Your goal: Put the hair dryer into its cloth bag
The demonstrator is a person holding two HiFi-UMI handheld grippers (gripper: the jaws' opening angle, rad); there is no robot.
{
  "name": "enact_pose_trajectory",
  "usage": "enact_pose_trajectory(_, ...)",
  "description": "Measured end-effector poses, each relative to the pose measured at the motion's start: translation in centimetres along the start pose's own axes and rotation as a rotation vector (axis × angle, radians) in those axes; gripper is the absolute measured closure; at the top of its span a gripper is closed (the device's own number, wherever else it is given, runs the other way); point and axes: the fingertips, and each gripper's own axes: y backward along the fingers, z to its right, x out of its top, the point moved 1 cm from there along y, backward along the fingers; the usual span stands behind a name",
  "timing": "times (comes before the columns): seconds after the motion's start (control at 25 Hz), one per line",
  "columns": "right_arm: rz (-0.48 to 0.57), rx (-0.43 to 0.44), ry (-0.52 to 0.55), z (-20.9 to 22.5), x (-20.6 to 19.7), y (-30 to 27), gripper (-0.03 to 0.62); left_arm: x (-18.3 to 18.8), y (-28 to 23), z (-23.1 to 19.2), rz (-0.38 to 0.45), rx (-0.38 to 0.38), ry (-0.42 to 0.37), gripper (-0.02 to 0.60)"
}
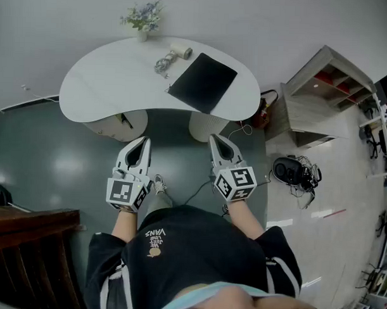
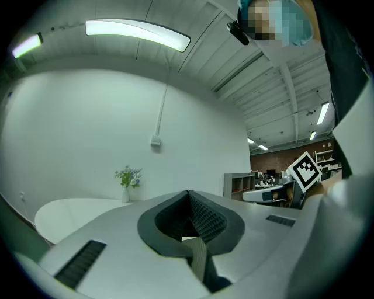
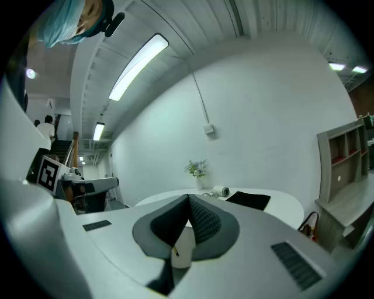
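You wear a black T-shirt (image 1: 177, 251), small logo print on chest, white-striped short sleeves (image 1: 283, 269). Your left gripper (image 1: 145, 141) and right gripper (image 1: 214, 139): grey-white shells, dark ribbed fingers (image 3: 205, 223), black-and-white marker cubes (image 1: 124, 194).

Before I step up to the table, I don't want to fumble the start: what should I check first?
1. The hair dryer in sight: ok, lying at the far edge of the table, near the flower vase.
2. The cord bundled: ok, coiled next to the dryer.
3. The cloth bag laid out: ok, flat on the table. Its mouth open: cannot tell.
4. The left gripper free: ok, jaws shut, nothing between them.
5. The right gripper free: ok, jaws shut, empty.
6. Grippers at the table: not ok, both held short of its near edge, above the floor.
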Motion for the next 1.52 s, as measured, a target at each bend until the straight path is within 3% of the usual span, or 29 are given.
enact_pose_trajectory(0.36, 0.028, 0.020, 0.042, 0.1, 0.9, -4.4, 0.542, -0.9, -3.8, -3.1, 0.015, -0.052, 0.010, 0.558)
enact_pose_trajectory(0.4, 0.017, 0.017, 0.038, 0.2, 0.7, -5.2, 0.518, -1.1, -4.3, -3.6, 0.008, -0.068, 0.015, 0.551)
enact_pose_trajectory(0.44, 0.008, 0.007, 0.030, 0.4, 0.4, -6.1, 0.473, -1.4, -4.9, -4.2, 0.002, -0.084, 0.021, 0.547)
enact_pose_trajectory(0.52, 0.000, -0.020, 0.010, 0.8, 0.1, -7.7, 0.443, -1.8, -6.2, -5.7, -0.012, -0.117, 0.024, 0.515)
enact_pose_trajectory(1.0, -0.028, -0.191, -0.038, 1.2, -0.4, -16.7, 0.405, -3.5, -12.4, -15.9, -0.104, -0.280, -0.004, 0.392)
enact_pose_trajectory(1.32, -0.060, -0.223, -0.024, 4.7, -0.6, -19.0, 0.402, -4.6, -16.4, -17.1, -0.162, -0.308, 0.012, 0.366)
enact_pose_trajectory(1.52, -0.121, -0.193, 0.040, 7.6, -0.5, -20.8, 0.401, -4.9, -19.6, -17.7, -0.166, -0.294, -0.003, 0.357)
